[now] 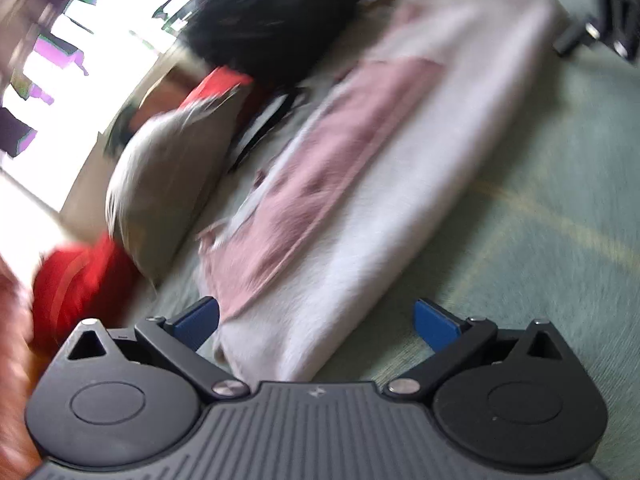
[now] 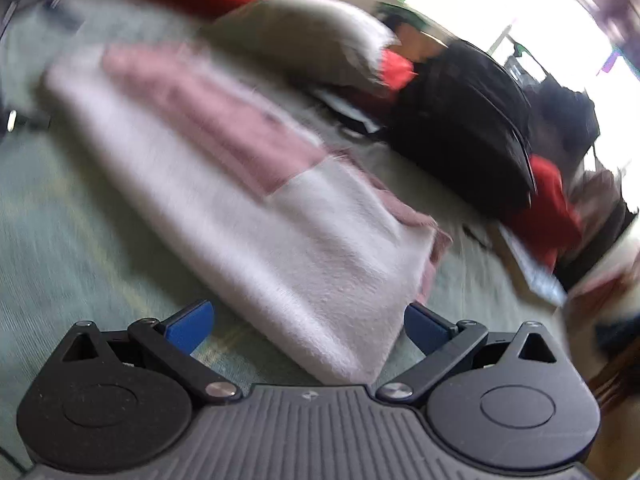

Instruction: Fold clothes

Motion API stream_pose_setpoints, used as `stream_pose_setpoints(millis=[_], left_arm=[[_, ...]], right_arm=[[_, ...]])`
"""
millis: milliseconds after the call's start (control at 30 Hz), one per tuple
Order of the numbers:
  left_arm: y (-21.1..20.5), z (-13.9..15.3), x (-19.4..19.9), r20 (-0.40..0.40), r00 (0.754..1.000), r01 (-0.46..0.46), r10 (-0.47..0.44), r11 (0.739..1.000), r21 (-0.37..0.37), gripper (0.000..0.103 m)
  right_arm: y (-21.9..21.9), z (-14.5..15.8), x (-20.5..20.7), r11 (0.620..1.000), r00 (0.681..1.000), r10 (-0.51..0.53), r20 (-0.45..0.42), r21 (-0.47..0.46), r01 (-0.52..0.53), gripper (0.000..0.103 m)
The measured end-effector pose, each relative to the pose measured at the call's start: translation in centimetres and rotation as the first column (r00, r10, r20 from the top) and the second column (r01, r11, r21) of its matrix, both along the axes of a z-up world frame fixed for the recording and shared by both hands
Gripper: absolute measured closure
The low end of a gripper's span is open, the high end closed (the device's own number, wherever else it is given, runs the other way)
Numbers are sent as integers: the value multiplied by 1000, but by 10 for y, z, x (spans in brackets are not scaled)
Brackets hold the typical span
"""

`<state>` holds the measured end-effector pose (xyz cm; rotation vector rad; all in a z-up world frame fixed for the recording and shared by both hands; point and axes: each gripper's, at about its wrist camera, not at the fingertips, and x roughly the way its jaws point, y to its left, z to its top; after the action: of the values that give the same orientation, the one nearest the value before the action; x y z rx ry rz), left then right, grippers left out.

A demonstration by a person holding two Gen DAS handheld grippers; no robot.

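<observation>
A pale green bedsheet (image 1: 540,240) carries a grey pillow (image 1: 168,184) and black bag (image 1: 272,28) beside the folded garment (image 1: 360,184), stretching away from the left gripper (image 1: 316,326), fingers apart. Opposite, the right gripper (image 2: 308,326) gapes over the garment's (image 2: 248,184) corner; its length runs up-left, bag (image 2: 460,120) alongside.

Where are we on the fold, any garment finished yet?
Done: the white and pink garment lies as a long narrow strip on the green surface, so it looks folded lengthwise. In hand: nothing; the left gripper and right gripper are both open, one at each end. Left: probably the crosswise folds. Frames are blurred.
</observation>
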<state>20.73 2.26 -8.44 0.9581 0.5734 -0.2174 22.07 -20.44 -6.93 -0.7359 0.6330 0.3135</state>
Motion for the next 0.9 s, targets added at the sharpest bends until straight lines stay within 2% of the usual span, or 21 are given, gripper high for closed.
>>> stream_pose_setpoints(millis=[100,267,433,567,600,767,833,900], left_arm=[[-8,-6,2,29,999,28,-30,997,66,1],[-20,-7,23,14,999,47,-48,996,81,1],[-41,-7,44,27,996,78,-79,995,58,1],[-41,-7,42,41,991,121,-124,989,82,1],[-36,-6,42,46,990,125,-130,987,98,0],[-8,-19,46,93,990,78,-107,959,272,0],[-9,-22,48,98,990,68,-101,954,292,0],[-20,-28,46,118,985,76,-123,937,340,1]], right_arm=[[11,-9,-1,994,999,47,18,-100,-45,0],[30,-14,14,986,997,74,25,-152,-69,0],[53,-17,25,981,990,136,48,-148,-128,0],[56,-17,29,977,983,173,58,-137,-164,0],[50,-17,29,977,984,167,67,-146,-156,0],[18,-18,32,970,988,104,111,-229,-76,0],[14,-20,32,965,987,94,129,-257,-59,0],[18,-24,29,956,983,106,151,-288,-59,0]])
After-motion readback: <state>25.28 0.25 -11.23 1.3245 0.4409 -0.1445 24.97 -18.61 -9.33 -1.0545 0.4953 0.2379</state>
